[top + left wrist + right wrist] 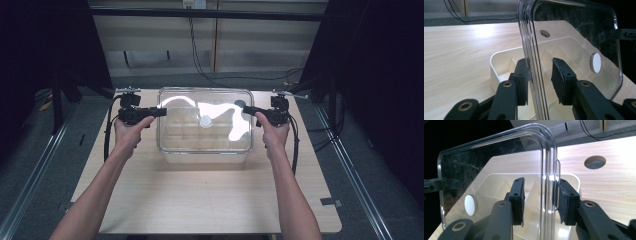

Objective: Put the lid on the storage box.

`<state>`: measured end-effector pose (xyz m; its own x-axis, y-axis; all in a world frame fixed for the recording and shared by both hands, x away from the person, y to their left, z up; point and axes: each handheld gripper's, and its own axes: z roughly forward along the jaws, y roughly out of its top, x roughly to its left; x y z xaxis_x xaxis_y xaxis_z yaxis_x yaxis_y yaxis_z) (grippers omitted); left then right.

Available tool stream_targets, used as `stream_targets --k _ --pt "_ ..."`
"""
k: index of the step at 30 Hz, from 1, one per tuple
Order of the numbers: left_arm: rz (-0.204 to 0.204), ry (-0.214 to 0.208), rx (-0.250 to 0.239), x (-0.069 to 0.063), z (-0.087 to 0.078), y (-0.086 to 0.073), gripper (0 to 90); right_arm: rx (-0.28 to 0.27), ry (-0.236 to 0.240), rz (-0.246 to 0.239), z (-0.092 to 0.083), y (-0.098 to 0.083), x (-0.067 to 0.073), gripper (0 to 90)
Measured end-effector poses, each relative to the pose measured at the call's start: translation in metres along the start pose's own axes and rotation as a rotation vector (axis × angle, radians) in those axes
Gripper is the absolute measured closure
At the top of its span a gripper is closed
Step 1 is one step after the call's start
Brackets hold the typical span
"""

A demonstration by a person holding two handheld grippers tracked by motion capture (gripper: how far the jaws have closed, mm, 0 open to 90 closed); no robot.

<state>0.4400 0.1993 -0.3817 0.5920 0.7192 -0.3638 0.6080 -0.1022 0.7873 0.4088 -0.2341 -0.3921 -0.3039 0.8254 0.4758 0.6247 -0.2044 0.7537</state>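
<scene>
High view: a person's two forearms reach up from the near edge of the wooden table [200, 200], each hand carrying a black gripper to one end of a clear lid [205, 120] that sits level over a cream divided tray [200, 137] at the table's middle. The left gripper [159, 112] meets the lid's left end and the right gripper [247, 109] its right end, both pointing inward. In the left gripper view, the lid's rim stands between the two jaws; the left pad [522, 80] lies against the rim while the other pad [560, 80] stands clear of the plastic, so the jaws are partly parted and the grip looks loose. In the right gripper view, the lid's edge and its small tab [556, 187] sit between the jaws, one pad [565, 202] touching the tab and the other pad [518, 200] apart from the lid, again a narrow gap rather than a firm pinch. A white round knob [205, 120] marks the lid's centre, and beyond the tray a hole [595, 162] opens in the tabletop. The risk from here appears to be a slip: with one pad off at each end, the smooth plastic could slide out on one side, tilt, and knock the tray's dividers or land crooked on its rim.
</scene>
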Motion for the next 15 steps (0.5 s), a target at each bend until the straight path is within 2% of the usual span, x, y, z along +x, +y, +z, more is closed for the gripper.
stream_targets --k 7,10,12,15 --pt "-0.022 0.003 0.017 0.008 0.009 -0.003 65.4 0.019 -0.005 0.020 0.012 -0.002 -0.007 59.6" --pt "-0.036 0.006 0.025 0.013 0.013 -0.004 64.7 0.036 -0.024 0.021 0.018 -0.002 -0.008 57.9" --pt "-0.047 0.010 0.034 0.016 0.017 -0.006 63.9 0.047 -0.030 0.038 0.023 -0.002 -0.009 57.5" --pt "-0.062 0.006 0.039 0.021 0.021 -0.008 63.5 0.060 -0.036 0.034 0.028 -0.003 -0.012 56.9"
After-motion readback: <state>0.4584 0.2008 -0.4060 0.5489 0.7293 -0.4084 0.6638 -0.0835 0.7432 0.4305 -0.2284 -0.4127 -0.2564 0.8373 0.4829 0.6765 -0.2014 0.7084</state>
